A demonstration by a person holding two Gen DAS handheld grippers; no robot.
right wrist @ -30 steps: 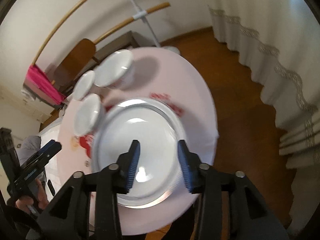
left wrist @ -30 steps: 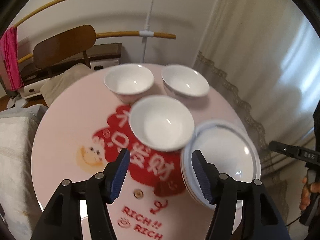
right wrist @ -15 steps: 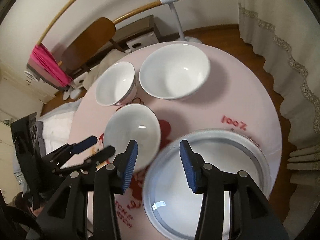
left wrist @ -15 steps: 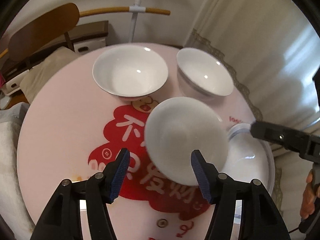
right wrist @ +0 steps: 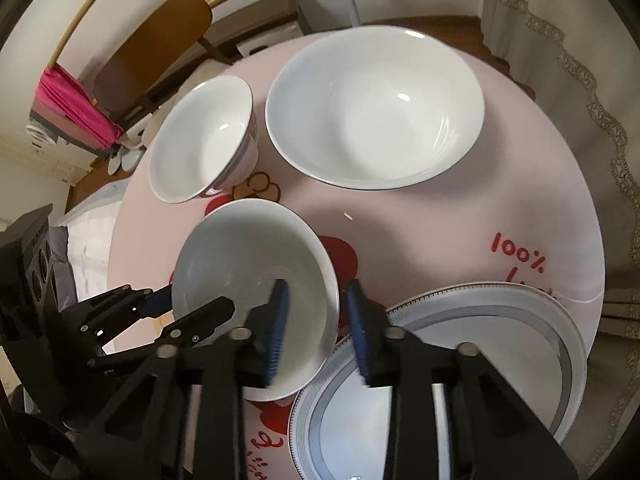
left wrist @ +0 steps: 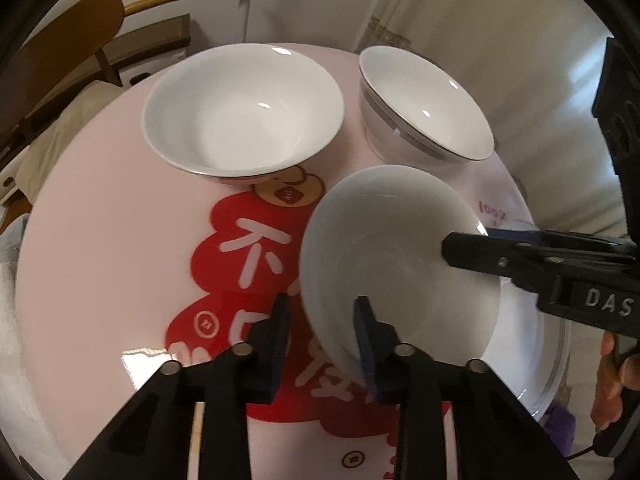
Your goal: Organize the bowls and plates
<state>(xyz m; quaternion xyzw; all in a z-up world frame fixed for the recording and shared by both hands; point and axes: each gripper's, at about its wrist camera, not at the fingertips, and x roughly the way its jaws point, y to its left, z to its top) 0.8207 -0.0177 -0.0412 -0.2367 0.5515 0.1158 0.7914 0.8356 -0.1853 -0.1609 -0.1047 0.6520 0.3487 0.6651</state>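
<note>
A small white bowl (left wrist: pixel 396 256) sits near the middle of the round pink table (left wrist: pixel 100 232). My left gripper (left wrist: pixel 322 344) straddles its near-left rim, one finger inside, one outside, jaws still apart. My right gripper (right wrist: pixel 318 328) straddles the same bowl (right wrist: pixel 248 276) at its right rim, jaws apart too. A wide white bowl (left wrist: pixel 244 116) and a deeper grey-banded bowl (left wrist: pixel 426 104) stand behind. A grey-rimmed plate (right wrist: pixel 444 364) lies to the right, under my right gripper.
A wooden chair (right wrist: pixel 156 48) and a bamboo rack stand behind the table. A lace curtain (right wrist: pixel 560 40) hangs at the right. A pink cloth (right wrist: pixel 72 108) hangs at the far left. The table's front edge is near both grippers.
Both grippers moved in toward the small bowl; each now has a finger on either side of its rim. The left jaws have narrowed. The bowls and plate have not shifted.
</note>
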